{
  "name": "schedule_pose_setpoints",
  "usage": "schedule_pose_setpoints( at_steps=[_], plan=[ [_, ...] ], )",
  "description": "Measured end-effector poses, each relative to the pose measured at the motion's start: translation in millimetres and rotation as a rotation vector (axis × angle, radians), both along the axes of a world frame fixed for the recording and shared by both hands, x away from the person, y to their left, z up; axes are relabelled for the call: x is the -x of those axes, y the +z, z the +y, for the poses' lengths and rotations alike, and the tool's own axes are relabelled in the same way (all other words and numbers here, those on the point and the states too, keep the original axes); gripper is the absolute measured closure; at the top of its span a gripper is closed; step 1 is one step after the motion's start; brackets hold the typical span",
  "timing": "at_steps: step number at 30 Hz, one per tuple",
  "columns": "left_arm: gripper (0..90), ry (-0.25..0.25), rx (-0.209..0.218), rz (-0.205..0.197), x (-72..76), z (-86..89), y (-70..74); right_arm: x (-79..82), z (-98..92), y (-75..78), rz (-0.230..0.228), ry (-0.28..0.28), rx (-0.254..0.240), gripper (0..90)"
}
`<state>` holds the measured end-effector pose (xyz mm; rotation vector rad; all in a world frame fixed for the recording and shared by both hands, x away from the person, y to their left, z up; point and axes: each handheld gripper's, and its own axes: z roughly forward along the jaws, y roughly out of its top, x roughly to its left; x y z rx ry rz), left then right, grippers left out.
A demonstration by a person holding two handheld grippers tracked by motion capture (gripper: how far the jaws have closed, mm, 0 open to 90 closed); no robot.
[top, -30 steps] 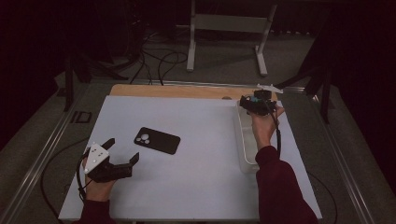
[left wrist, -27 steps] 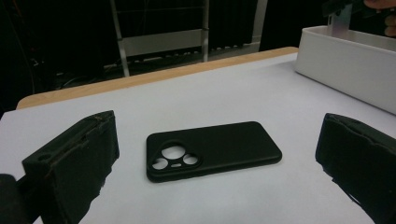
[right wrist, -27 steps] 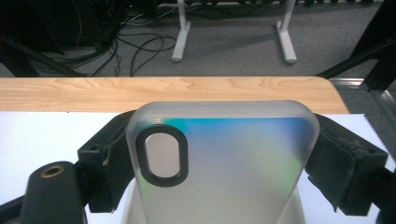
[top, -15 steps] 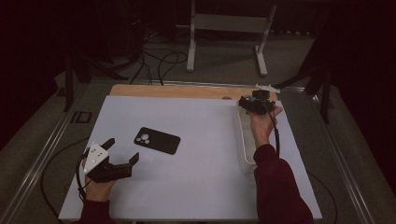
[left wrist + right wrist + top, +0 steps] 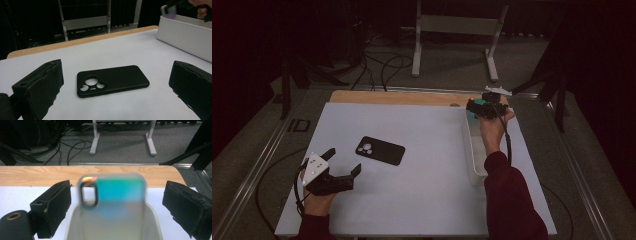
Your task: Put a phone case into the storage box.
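Right gripper view puts the iridescent phone case [image 5: 112, 205] directly between my jaws, standing upright and blurred, its camera cutout at the upper left. My right gripper [image 5: 116, 207] has just been opening, and now both pads stand clear of the case, with a gap on each side. The case's lower part sits inside the white bin [image 5: 150, 225], at its far end near the wooden edge of the table [image 5: 37, 173]. From the high view, I see the right gripper [image 5: 484, 107] hovering over that same end of the bin [image 5: 472, 160]. My left gripper [image 5: 339, 175] rests near the front left of the table, jaws wide with nothing between them, pointing at a black phone case [image 5: 112, 80] that lies flat on the white surface, just ahead of the pads.
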<state>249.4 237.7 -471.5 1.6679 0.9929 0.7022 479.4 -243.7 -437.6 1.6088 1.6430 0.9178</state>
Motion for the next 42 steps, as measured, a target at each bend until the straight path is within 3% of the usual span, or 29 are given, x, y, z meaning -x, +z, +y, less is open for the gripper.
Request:
schedule_pose_setpoints(
  at_steps=[12, 15, 20, 30, 38, 42],
  plan=[
    [0.0, 0.003, -0.003, 0.000, 0.1, -0.2, -0.1, 9.3, -1.0, 6.6, -0.017, 0.042, -0.008, 8.6],
    [0.0, 0.004, -0.001, 0.000, 0.1, 0.0, -0.2, 13.7, -2.0, 9.6, -0.032, 0.044, -0.035, 9.4],
    [0.0, 0.004, -0.004, 0.002, -0.1, -0.8, -0.4, 27.7, 0.8, 15.5, -0.044, 0.100, -0.075, 9.9],
    [0.0, 0.003, -0.011, 0.009, -1.2, -1.8, -1.4, 59.6, 8.3, 20.6, -0.056, 0.205, -0.105, 11.1],
    [0.0, 0.002, -0.013, 0.012, -1.6, -2.5, -1.8, 92.1, 14.3, 24.6, -0.079, 0.304, -0.073, 10.5],
    [0.0, 0.001, -0.010, 0.012, -2.0, -2.5, -1.8, 102.6, 14.2, 22.6, -0.082, 0.334, -0.089, 10.3]
  ],
)
